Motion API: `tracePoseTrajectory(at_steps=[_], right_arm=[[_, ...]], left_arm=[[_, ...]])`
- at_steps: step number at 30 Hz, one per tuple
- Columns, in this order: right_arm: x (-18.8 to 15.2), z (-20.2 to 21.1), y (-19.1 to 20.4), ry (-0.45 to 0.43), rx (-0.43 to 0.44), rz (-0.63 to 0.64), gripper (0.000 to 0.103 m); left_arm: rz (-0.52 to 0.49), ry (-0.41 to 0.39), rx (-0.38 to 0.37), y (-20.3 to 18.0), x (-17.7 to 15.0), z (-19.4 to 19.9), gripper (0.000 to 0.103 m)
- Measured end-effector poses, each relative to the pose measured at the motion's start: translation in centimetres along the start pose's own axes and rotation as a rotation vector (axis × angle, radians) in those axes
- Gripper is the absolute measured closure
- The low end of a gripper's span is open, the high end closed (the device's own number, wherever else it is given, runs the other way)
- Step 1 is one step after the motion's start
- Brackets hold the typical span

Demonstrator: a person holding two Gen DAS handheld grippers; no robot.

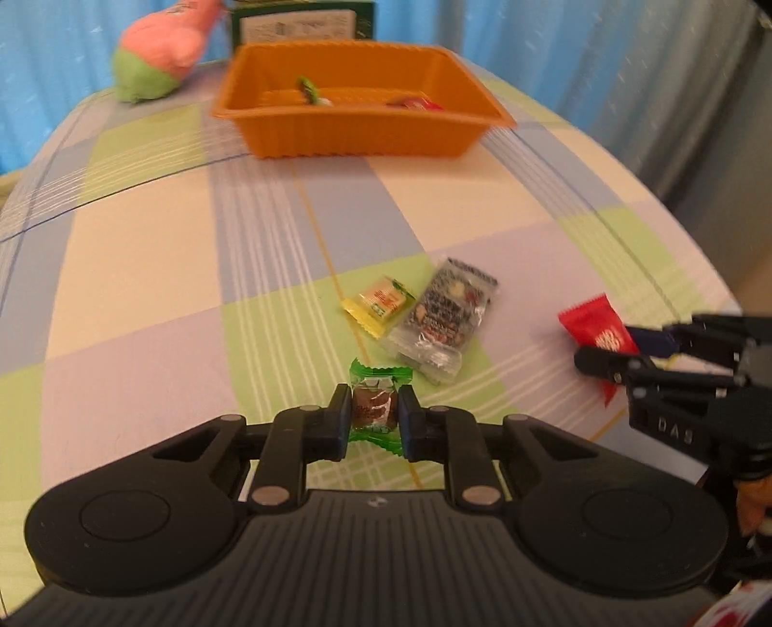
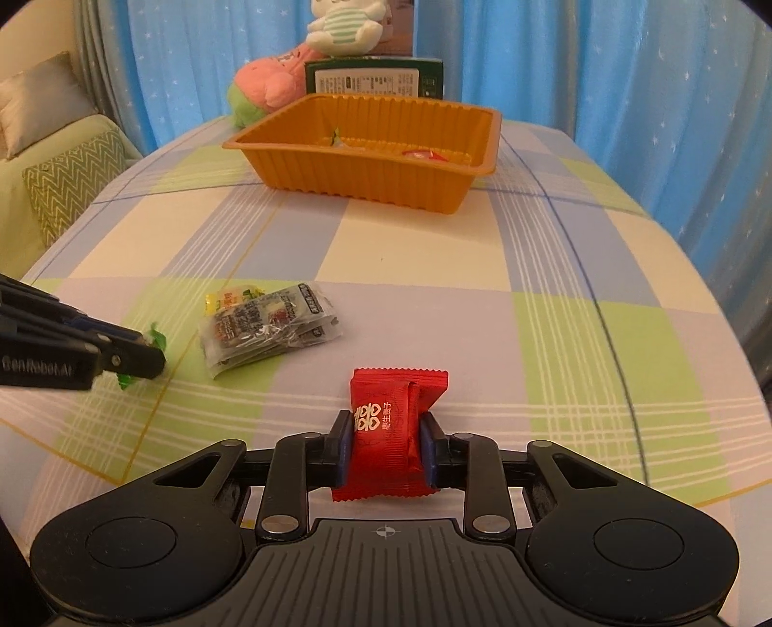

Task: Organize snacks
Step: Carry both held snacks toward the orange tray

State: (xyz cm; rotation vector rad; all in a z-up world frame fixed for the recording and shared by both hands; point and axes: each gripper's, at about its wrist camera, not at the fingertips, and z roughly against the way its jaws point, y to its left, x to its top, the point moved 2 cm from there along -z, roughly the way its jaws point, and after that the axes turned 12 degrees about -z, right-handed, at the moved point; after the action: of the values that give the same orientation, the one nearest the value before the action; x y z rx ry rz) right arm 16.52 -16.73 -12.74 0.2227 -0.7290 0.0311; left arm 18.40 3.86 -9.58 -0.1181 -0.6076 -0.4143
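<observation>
My left gripper [image 1: 374, 410] is shut on a green-wrapped candy [image 1: 375, 405] just above the checked tablecloth; it also shows in the right wrist view [image 2: 140, 354]. My right gripper [image 2: 388, 441] is shut on a red snack packet [image 2: 393, 429], which also shows in the left wrist view [image 1: 596, 328]. A clear nut packet [image 1: 441, 313] and a small yellow packet [image 1: 379, 304] lie between the grippers. The orange tray [image 1: 357, 140] stands far back and holds a few snacks [image 2: 422, 154].
A pink and green plush toy [image 1: 159, 53] and a dark green box [image 2: 374, 77] stand behind the tray, with a white plush [image 2: 345, 24] above them. Blue curtains hang behind. A green sofa [image 2: 53, 178] is left of the table.
</observation>
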Motion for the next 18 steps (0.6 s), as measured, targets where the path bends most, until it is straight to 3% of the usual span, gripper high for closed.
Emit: tracePoseTrajectory(at_steps=[6, 18], right_arm=[[0.4, 2.2, -0.7, -0.026, 0.004, -0.024, 0.075], [1.1, 6.4, -1.0, -0.088, 0.024, -0.063, 0.075]], left_arm=[[0.087, -0.064, 0.041, -0.7, 0.2, 3.0, 0.085], [0.138, -0.117, 0.076, -2.7, 0.2, 6.9, 0.085]])
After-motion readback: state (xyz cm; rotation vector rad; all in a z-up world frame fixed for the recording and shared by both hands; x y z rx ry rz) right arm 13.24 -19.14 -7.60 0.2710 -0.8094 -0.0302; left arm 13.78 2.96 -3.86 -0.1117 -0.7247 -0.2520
